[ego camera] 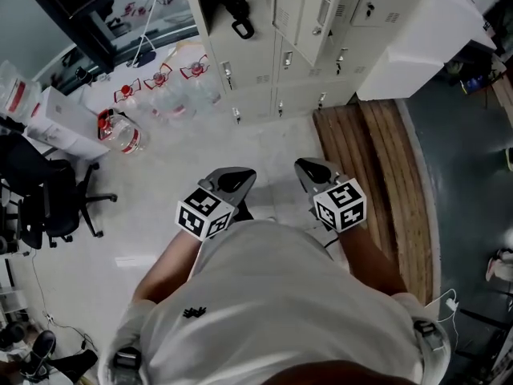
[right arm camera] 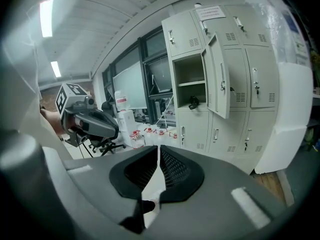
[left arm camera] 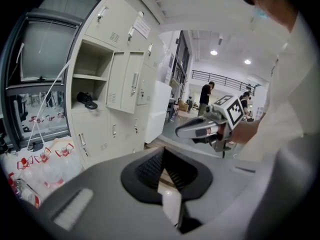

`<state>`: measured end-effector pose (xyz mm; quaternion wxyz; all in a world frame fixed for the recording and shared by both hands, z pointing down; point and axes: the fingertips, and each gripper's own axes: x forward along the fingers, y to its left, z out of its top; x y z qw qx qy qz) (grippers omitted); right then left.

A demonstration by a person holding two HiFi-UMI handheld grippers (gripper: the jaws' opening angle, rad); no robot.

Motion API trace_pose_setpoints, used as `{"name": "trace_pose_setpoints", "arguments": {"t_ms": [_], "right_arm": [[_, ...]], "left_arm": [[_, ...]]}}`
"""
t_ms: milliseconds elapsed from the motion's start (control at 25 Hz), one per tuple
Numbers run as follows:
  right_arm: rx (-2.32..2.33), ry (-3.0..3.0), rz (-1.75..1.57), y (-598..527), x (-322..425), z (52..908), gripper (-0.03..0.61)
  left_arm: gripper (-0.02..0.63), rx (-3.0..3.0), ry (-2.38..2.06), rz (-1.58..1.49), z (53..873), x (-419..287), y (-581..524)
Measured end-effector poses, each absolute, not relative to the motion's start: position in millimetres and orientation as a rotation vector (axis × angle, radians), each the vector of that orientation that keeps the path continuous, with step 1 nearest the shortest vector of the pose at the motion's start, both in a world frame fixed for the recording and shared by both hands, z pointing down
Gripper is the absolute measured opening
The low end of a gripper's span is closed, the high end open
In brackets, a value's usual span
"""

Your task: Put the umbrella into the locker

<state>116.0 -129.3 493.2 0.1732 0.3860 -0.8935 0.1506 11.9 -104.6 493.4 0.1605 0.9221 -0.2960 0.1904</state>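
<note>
Only the left gripper view shows people standing far down the room. In the gripper views we see the left gripper pressed together with nothing between its jaws, and the right gripper likewise closed and empty. The umbrella, black, folded small, with a loop, lies under the shelf in the open locker.

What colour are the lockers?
Pale cream-grey. The lockers show best in the right gripper view.
</note>
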Motion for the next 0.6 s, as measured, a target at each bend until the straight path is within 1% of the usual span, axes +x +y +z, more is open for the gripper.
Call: {"name": "trace_pose_setpoints", "arguments": {"t_ms": [160,600], "right_arm": [[1.108,-2.531,0.431,-127,122,496,0.003],[1.129,-2.527,0.446,-122,128,500,0.003]], "left_arm": [[0.057,2.643,-0.84,0.543,490,18,-104],[0.057,2.645,-0.817,0.587,494,22,-98]]}}
